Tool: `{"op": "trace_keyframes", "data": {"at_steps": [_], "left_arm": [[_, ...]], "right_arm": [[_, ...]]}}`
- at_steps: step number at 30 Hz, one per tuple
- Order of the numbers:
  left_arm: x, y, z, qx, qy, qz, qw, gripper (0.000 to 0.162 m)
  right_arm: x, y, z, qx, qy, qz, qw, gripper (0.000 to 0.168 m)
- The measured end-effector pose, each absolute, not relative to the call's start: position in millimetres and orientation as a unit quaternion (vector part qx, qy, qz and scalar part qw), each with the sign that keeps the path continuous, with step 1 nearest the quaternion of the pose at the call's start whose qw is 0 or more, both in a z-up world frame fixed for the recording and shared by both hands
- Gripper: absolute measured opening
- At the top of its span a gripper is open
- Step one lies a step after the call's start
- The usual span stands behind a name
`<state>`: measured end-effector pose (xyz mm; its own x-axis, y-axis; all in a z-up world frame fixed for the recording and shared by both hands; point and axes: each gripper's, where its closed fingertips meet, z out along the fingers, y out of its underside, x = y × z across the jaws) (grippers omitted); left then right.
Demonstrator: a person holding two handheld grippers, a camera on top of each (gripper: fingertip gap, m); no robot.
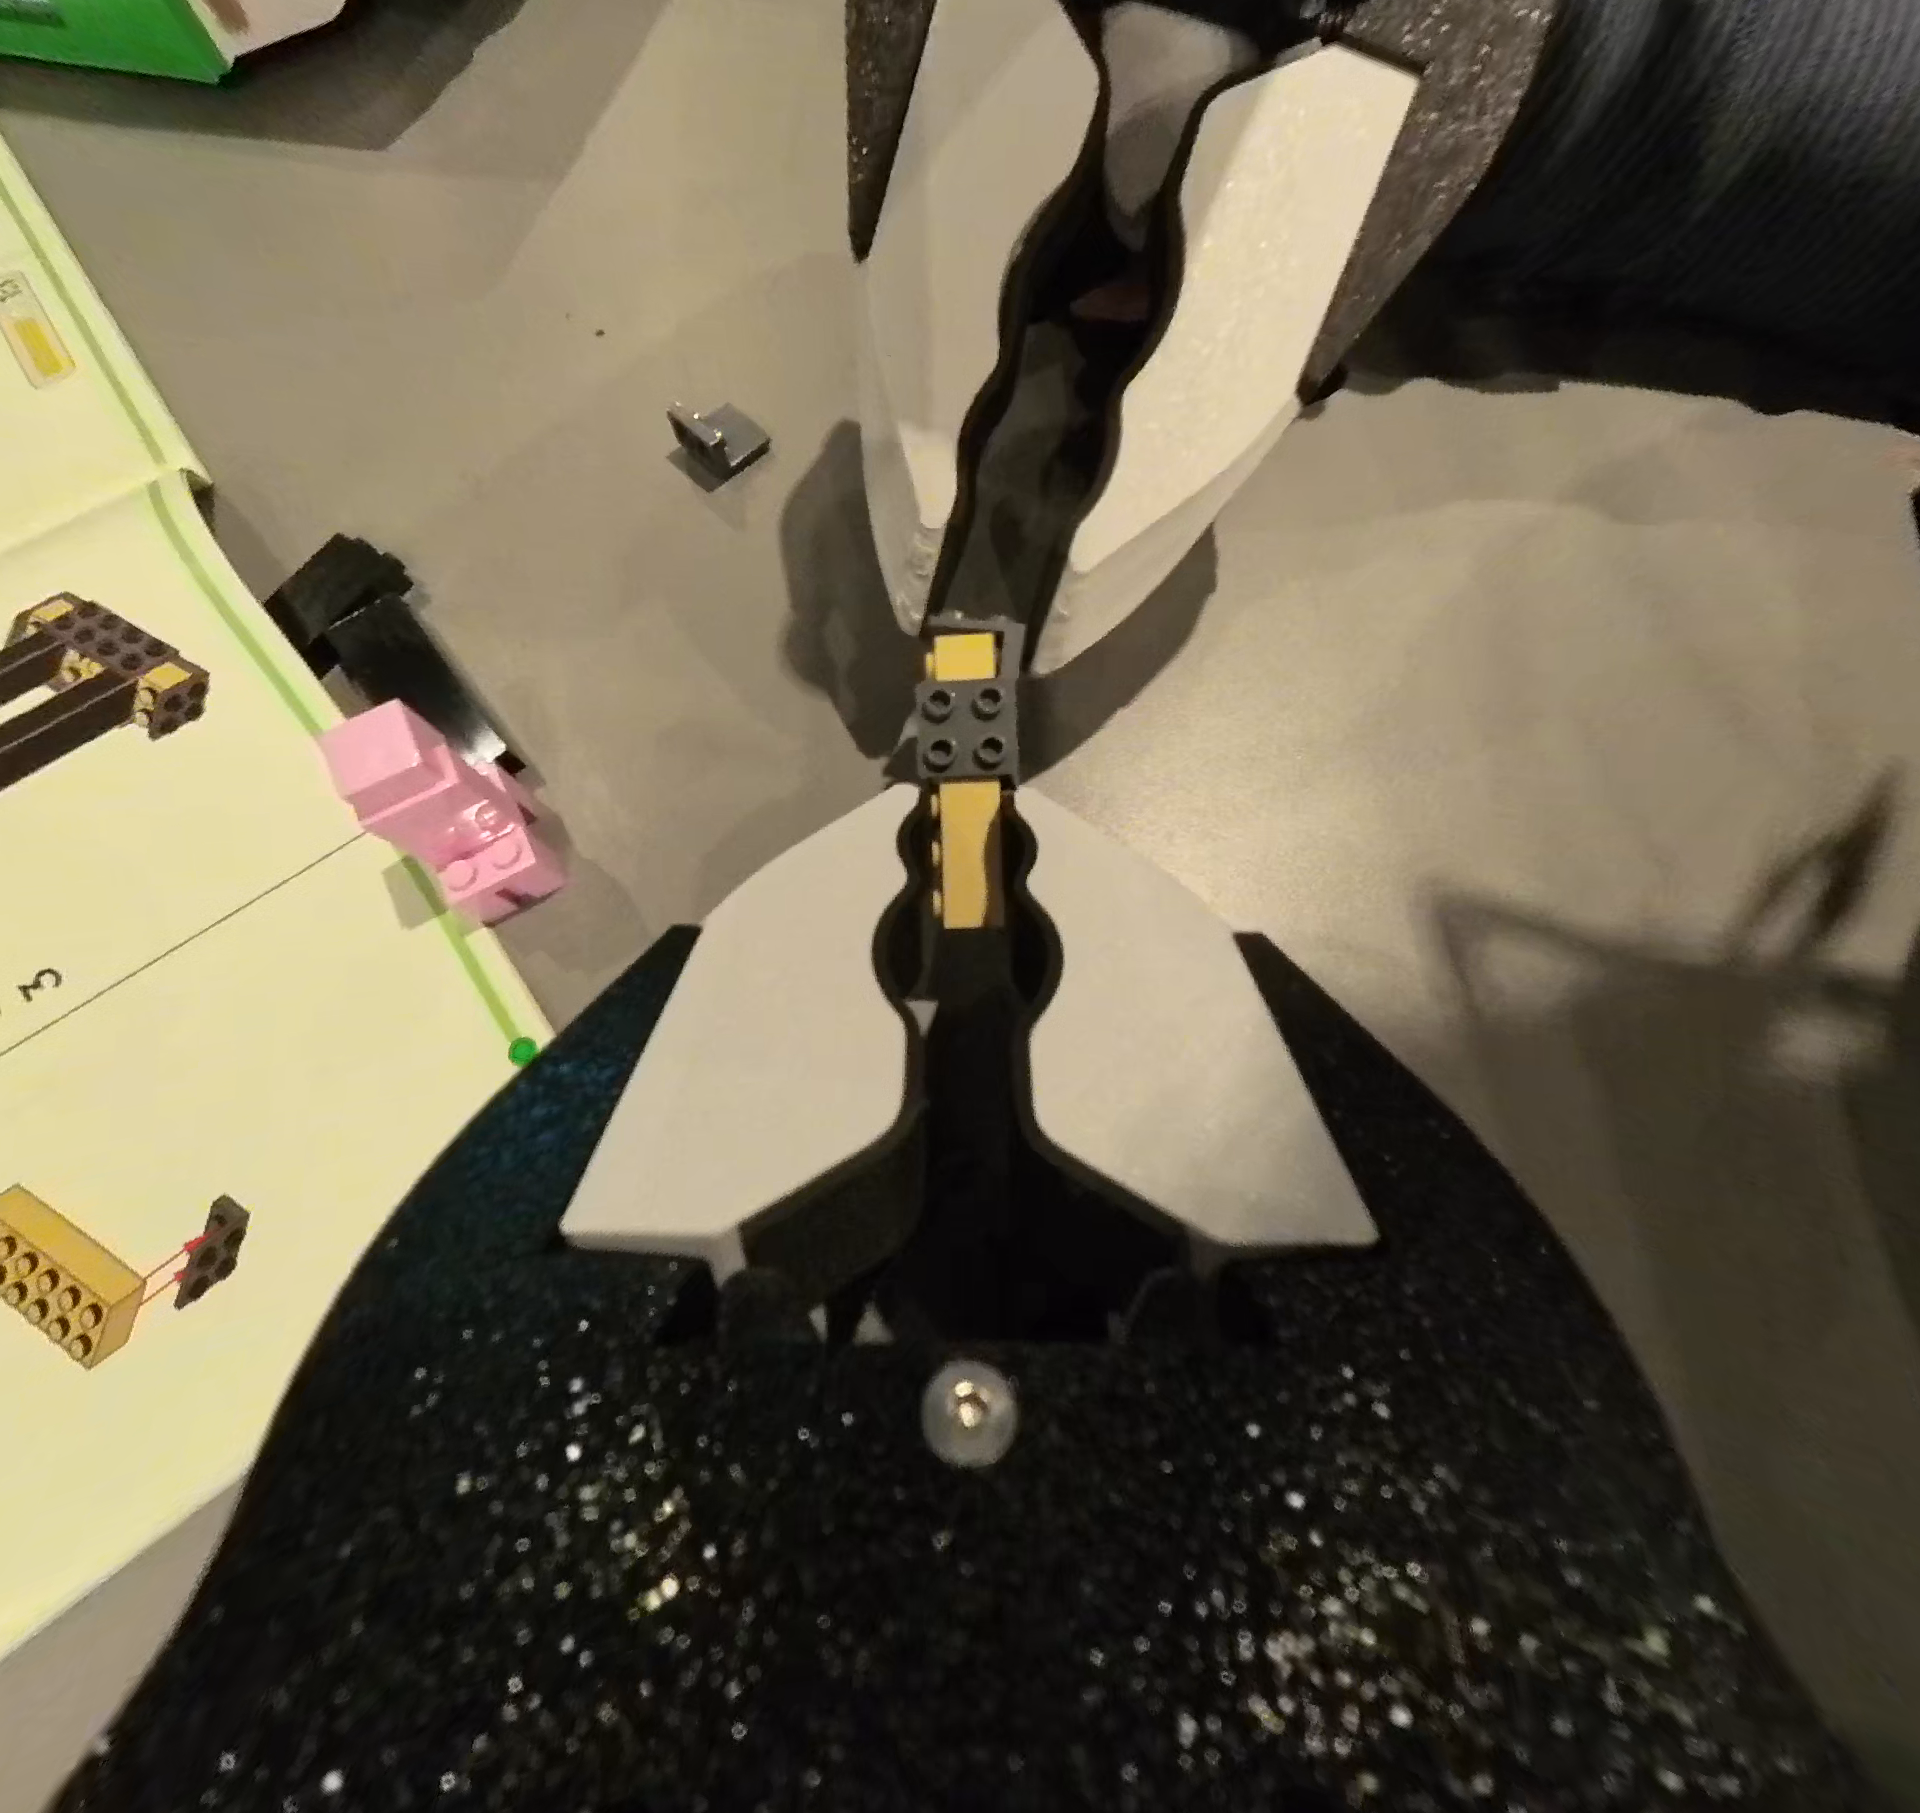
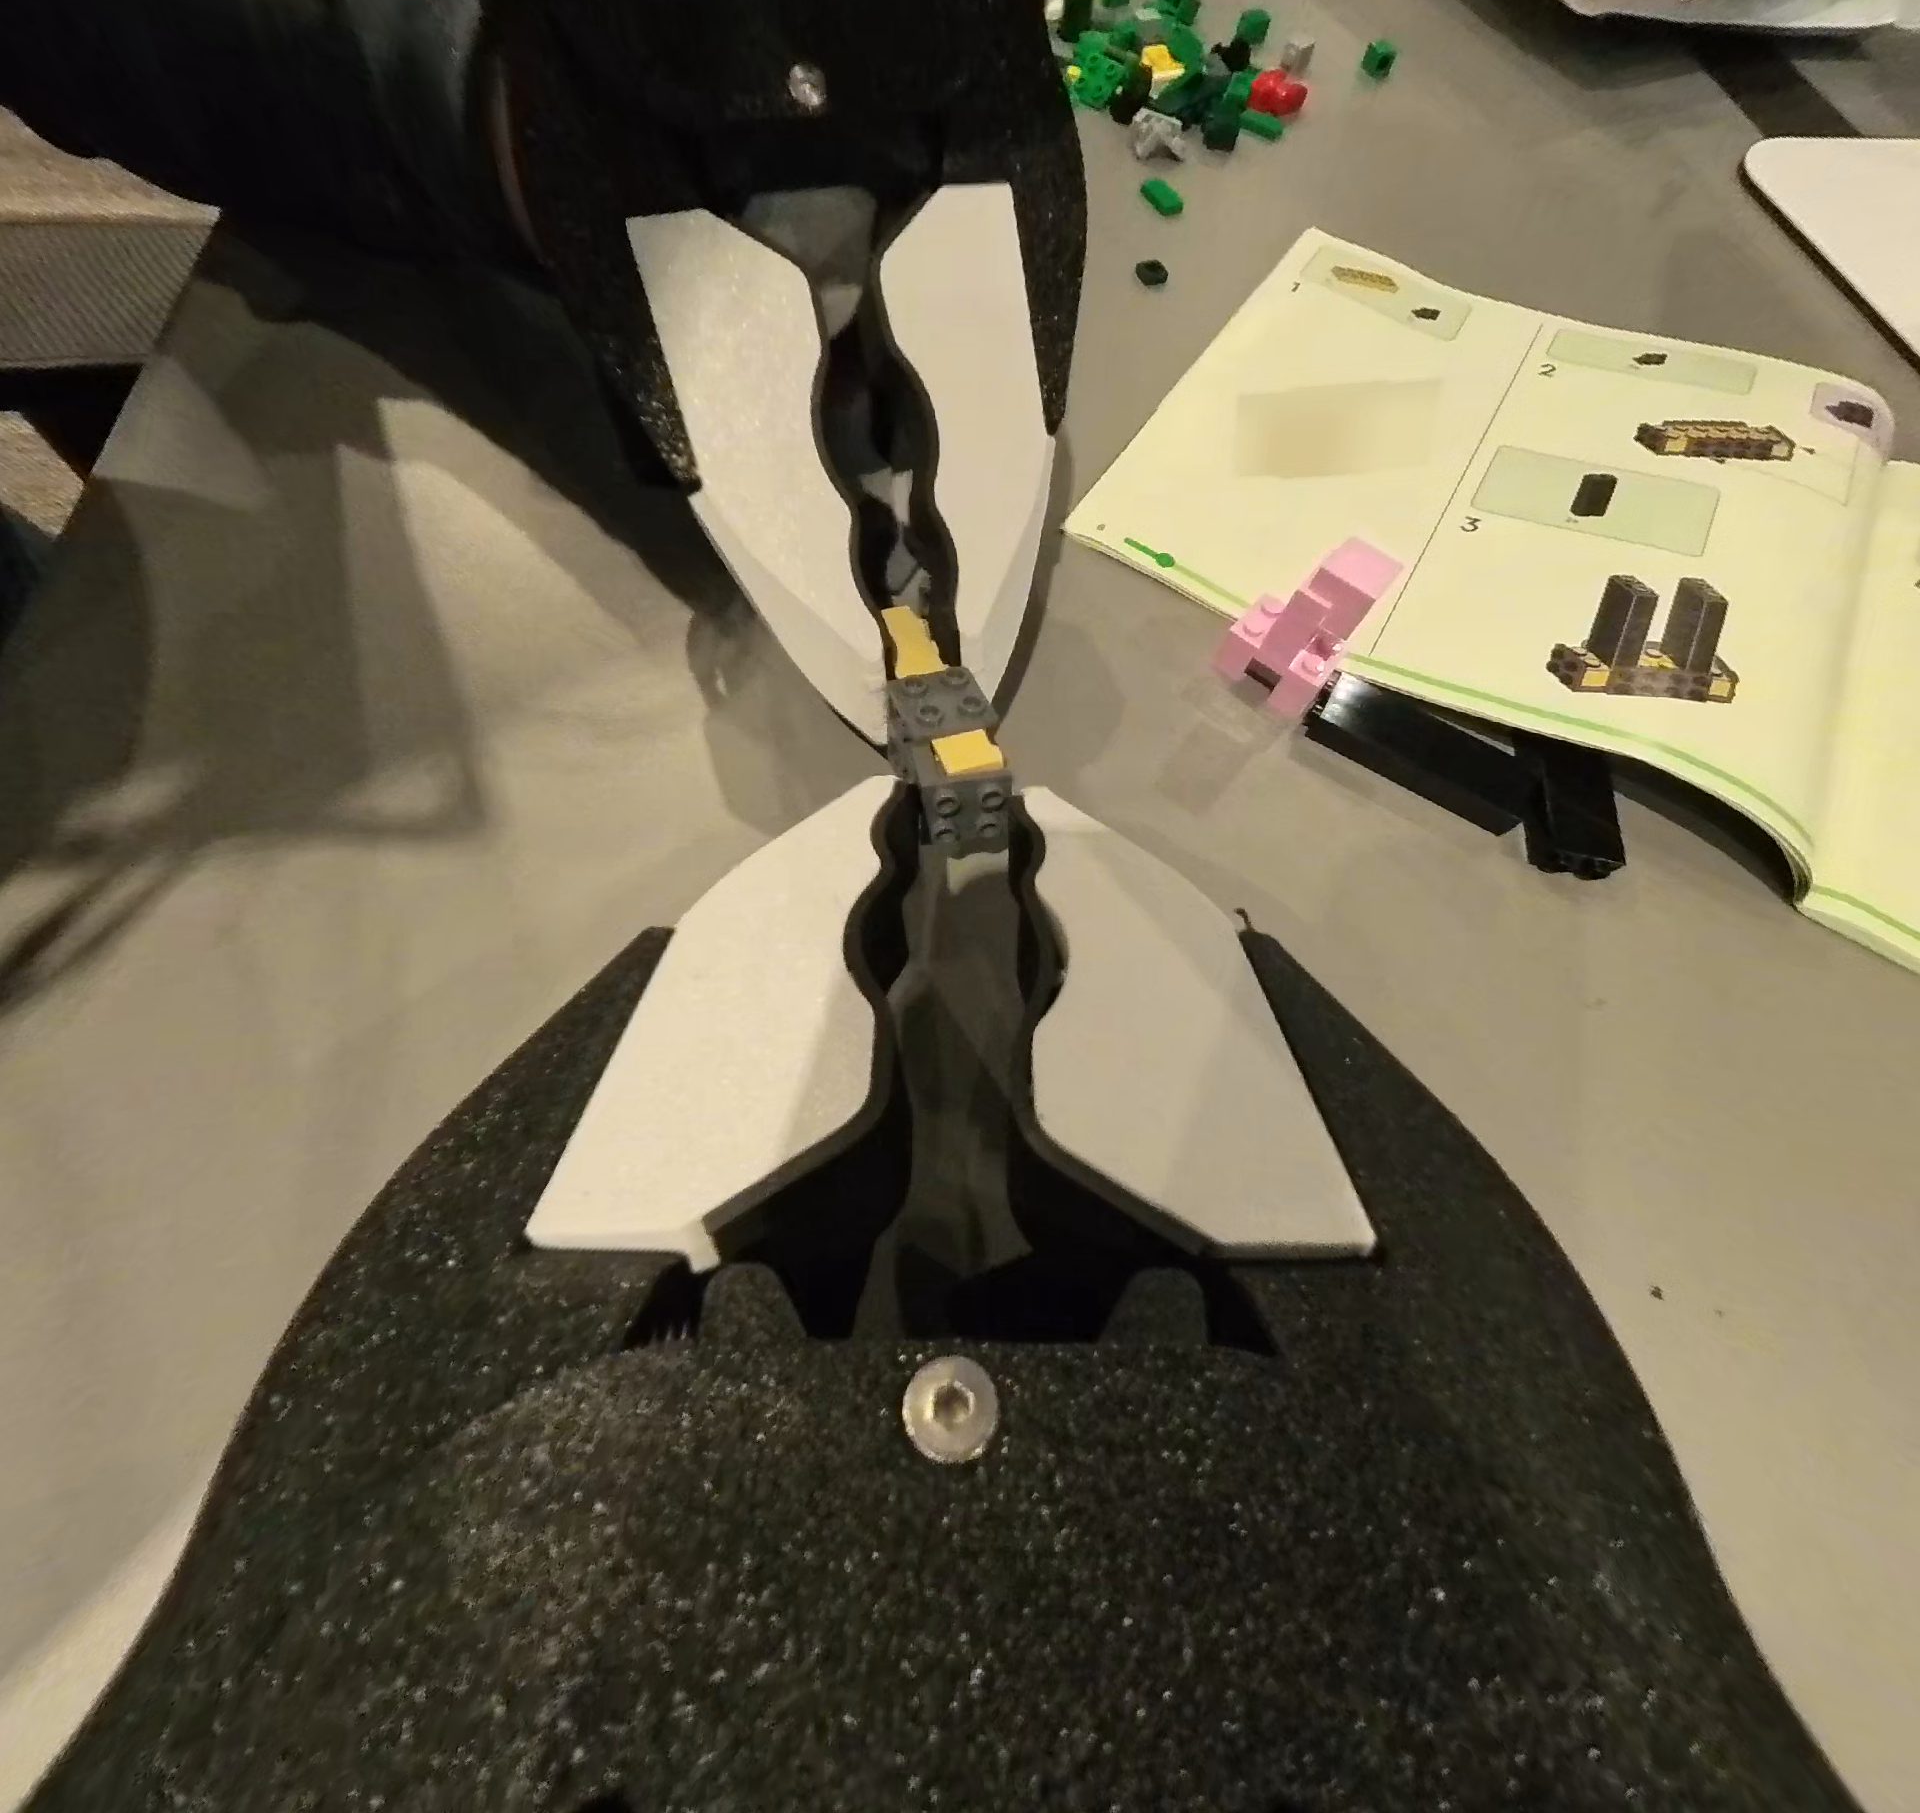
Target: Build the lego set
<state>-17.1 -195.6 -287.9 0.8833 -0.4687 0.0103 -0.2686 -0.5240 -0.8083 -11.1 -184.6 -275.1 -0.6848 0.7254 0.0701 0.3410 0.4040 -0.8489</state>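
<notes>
Left wrist view: your left gripper (image 1: pixel 961 807) had its jaws pinched tight on the near end of the tan brick (image 1: pixel 971 864), held above the grey counter (image 1: pixel 1455 724). A dark grey plate (image 1: pixel 966 729) with four studs sat across the brick's middle. From the far side, your right gripper (image 1: pixel 971 620) met it tip to tip, jaws closed on the far end. To the left lay a pink brick cluster (image 1: pixel 442 813) at the edge of the open instruction booklet (image 1: pixel 156 932), black bricks (image 1: pixel 384 641) just behind it, and a small grey bracket piece (image 1: pixel 717 438) alone farther off.

Right wrist view: your right gripper (image 2: pixel 961 802) clamped narrow on a dark grey studded piece (image 2: pixel 966 813) at the tan brick's (image 2: pixel 961 753) near end. The left gripper (image 2: pixel 925 662) held the far end, jaws shut on it. To the right, the pink cluster (image 2: pixel 1314 625) rested against the booklet (image 2: pixel 1558 475), with black bricks (image 2: pixel 1475 766) poking from under its pages. Far off, a scatter of green, yellow and red pieces (image 2: pixel 1174 70) lay on the counter (image 2: pixel 312 932).
</notes>
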Motion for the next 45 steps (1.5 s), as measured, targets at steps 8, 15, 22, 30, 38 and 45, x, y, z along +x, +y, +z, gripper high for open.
{"op": "trace_keyframes", "data": {"at_steps": [8, 15, 22, 30, 38, 45], "left_arm": [[-6, -200, -273, -0.831, 0.263, -0.134, 0.471, 0.011], [0, -202, -265, -0.816, 0.269, -0.156, 0.487, 0.011], [-2, -199, -261, -0.815, 0.255, -0.154, 0.497, 0.011], [0, -203, -262, -0.809, 0.280, -0.148, 0.495, 0.012], [6, -205, -261, -0.799, 0.302, -0.148, 0.499, 0.011], [2, -204, -258, -0.799, 0.283, -0.160, 0.506, 0.011]], "right_arm": [[-3, -191, -259, -0.304, -0.787, 0.499, 0.198, 0.026], [5, -198, -251, -0.291, -0.775, 0.536, 0.163, 0.016], [3, -196, -247, -0.308, -0.774, 0.524, 0.178, 0.015], [4, -199, -249, -0.302, -0.776, 0.526, 0.171, 0.016], [11, -203, -248, -0.280, -0.781, 0.534, 0.164, 0.015], [7, -202, -243, -0.272, -0.770, 0.545, 0.190, 0.015]]}}
